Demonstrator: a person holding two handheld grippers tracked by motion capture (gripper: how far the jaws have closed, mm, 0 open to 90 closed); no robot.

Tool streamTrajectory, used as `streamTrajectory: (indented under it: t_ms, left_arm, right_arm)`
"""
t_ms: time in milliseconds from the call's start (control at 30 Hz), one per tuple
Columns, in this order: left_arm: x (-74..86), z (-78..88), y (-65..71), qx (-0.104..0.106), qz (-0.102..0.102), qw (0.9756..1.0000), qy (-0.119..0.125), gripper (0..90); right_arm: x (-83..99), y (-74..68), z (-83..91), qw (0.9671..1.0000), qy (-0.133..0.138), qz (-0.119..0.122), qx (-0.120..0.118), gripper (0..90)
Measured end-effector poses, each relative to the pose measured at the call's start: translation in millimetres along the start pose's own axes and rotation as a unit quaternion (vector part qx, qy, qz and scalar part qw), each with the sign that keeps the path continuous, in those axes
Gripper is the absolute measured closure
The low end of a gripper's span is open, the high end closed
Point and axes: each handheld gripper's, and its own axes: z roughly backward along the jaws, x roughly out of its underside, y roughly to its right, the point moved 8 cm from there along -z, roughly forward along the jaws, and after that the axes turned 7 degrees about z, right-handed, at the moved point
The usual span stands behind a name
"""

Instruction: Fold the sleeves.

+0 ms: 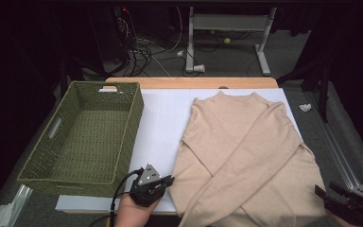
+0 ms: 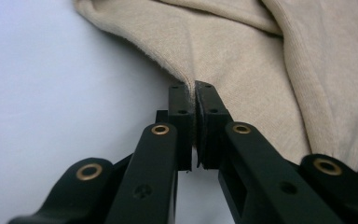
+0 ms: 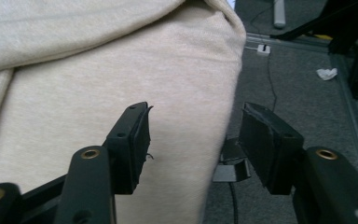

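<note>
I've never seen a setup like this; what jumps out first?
A beige knit sweater lies on the white table, sleeves folded across its front. Left of it stands an empty green woven basket. The left claw is pinched shut on the sweater's edge; the right claw stands open at its other side.

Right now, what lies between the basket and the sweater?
Only a bare strip of the white tabletop separates the basket from the sweater, as the high view shows.
</note>
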Motion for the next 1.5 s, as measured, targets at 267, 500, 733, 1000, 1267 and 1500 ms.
streamTrajectory:
  t_ms: [267, 500, 733, 1000, 1267, 1500]
  left_arm:
    - [5.8, 10.2, -17.0, -0.017, 0.023, 0.9996, 0.008, 82.9]
    - [22.0, -9.7, 0.9, -0.003, 0.025, 0.9995, -0.019, 44.9]
    - [31.0, -15.5, 13.1, -0.025, -0.014, 0.9995, -0.013, 48.0]
    - [30.3, -17.5, 21.0, -0.002, -0.038, 0.9991, -0.019, 76.8]
    - [28.7, -12.3, 17.2, 0.011, -0.025, 0.9993, -0.025, 79.3]
    - [37.7, -3.0, 14.5, 0.018, -0.004, 0.9996, -0.02, 79.4]
  right_arm:
    - [5.5, -7.8, 0.1, 0.9999, -0.012, 0.0, -0.009, 40.3]
    - [8.7, -14.2, -3.9, 0.9996, -0.022, 0.008, -0.013, 38.9]
    - [5.6, -22.6, -6.3, 0.9995, -0.015, 0.019, -0.022, 41.5]
    - [1.1, -29.6, -12.9, 0.9994, -0.011, 0.02, -0.026, 54.6]
    - [-3.4, -38.9, -14.2, 0.998, -0.008, 0.052, -0.035, 84.2]
    - [6.0, -37.7, 1.0, 0.9979, -0.004, 0.054, -0.037, 84.5]
